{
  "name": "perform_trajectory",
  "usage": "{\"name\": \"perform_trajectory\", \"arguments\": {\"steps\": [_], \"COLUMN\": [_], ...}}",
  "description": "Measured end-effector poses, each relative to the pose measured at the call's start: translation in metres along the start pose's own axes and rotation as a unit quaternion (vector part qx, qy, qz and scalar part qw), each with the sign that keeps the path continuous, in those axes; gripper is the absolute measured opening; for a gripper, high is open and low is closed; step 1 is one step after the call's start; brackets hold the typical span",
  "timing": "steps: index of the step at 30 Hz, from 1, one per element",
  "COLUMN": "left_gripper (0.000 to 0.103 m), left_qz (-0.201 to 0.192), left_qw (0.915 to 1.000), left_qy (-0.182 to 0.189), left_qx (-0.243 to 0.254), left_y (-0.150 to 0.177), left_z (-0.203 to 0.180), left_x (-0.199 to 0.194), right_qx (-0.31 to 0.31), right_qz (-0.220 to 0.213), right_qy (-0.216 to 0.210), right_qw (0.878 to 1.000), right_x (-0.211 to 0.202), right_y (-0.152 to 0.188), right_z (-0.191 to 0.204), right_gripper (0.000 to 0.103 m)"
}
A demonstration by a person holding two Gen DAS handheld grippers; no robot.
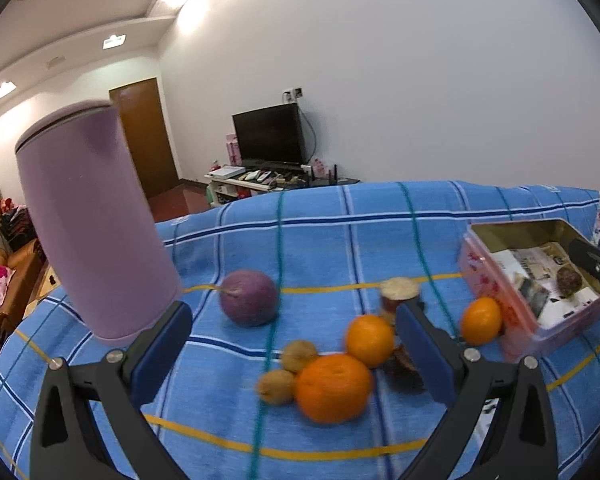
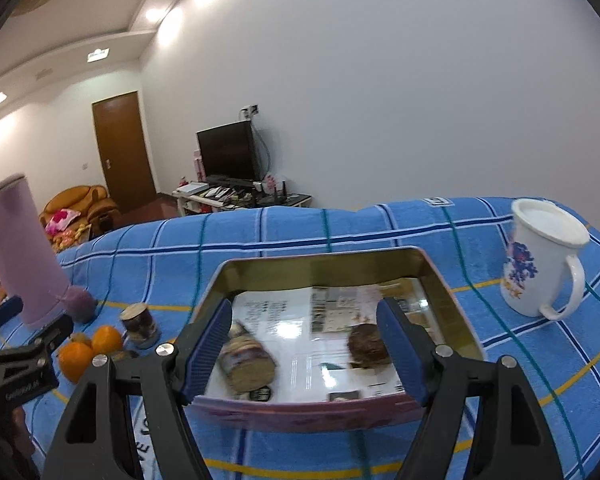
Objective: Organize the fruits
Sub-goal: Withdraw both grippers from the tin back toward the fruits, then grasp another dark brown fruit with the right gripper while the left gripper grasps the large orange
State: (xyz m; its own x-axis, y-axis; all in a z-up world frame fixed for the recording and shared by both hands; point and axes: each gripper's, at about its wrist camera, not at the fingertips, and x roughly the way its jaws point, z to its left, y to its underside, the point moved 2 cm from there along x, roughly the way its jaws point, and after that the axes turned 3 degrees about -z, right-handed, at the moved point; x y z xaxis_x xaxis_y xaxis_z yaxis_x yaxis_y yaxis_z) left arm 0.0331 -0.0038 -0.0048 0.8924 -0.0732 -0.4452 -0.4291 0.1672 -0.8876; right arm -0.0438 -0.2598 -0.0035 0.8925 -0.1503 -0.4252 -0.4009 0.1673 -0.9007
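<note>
My left gripper (image 1: 296, 344): jaws spread wide, gripping nothing, poised above the fruit cluster on the blue plaid cloth (image 1: 340, 240).
Fruit between its fingers: 3 oranges (image 1: 334, 388), 2 small brown fruits (image 1: 298, 356); a purple round fruit (image 1: 249, 298) lies beyond, near a tall lilac canister (image 1: 96, 224).
My right gripper (image 2: 304, 344): jaws apart, empty, over the open tin box (image 2: 332, 268).
Tin box: paper-lined, holding a lying jar (image 2: 246, 362) and a brown round fruit (image 2: 366, 344).
Far right: a white floral mug (image 2: 540, 264), upright.
</note>
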Motion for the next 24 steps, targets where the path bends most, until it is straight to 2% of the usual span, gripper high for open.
{"name": "perform_trajectory", "arguments": {"steps": [4, 7, 12, 17, 19, 21, 24], "left_gripper": [0.103, 0.103, 0.103, 0.103, 0.103, 0.103, 0.103], "left_qz": [0.018, 0.034, 0.051, 0.053, 0.053, 0.058, 0.065], "left_qw": [0.9996, 0.9986, 0.9959, 0.9941, 0.9935, 0.9928, 0.9927], "left_qy": [-0.013, -0.036, -0.068, -0.065, -0.068, -0.073, -0.061], "left_qx": [-0.019, -0.022, -0.032, -0.069, -0.074, -0.076, -0.08], "left_y": [0.002, 0.003, 0.0, 0.0, 0.0, 0.0, 0.0], "left_z": [0.024, 0.041, 0.074, 0.103, 0.11, 0.115, 0.119], "left_x": [0.01, 0.018, 0.025, 0.026, 0.025, 0.027, 0.029], "right_qx": [-0.024, -0.044, -0.082, -0.116, -0.126, -0.13, -0.111], "right_qz": [0.004, 0.013, 0.034, 0.061, 0.088, 0.126, 0.158], "right_qy": [-0.011, -0.025, -0.072, -0.107, -0.12, -0.128, -0.144], "right_qw": [1.0, 0.999, 0.993, 0.986, 0.981, 0.975, 0.971], "right_x": [0.0, 0.003, 0.005, 0.012, 0.02, 0.034, 0.048], "right_y": [0.004, 0.007, 0.015, 0.023, 0.028, 0.033, 0.037], "right_z": [0.022, 0.042, 0.08, 0.118, 0.131, 0.142, 0.145], "right_gripper": [0.076, 0.076, 0.076, 0.075, 0.068, 0.053, 0.053]}}
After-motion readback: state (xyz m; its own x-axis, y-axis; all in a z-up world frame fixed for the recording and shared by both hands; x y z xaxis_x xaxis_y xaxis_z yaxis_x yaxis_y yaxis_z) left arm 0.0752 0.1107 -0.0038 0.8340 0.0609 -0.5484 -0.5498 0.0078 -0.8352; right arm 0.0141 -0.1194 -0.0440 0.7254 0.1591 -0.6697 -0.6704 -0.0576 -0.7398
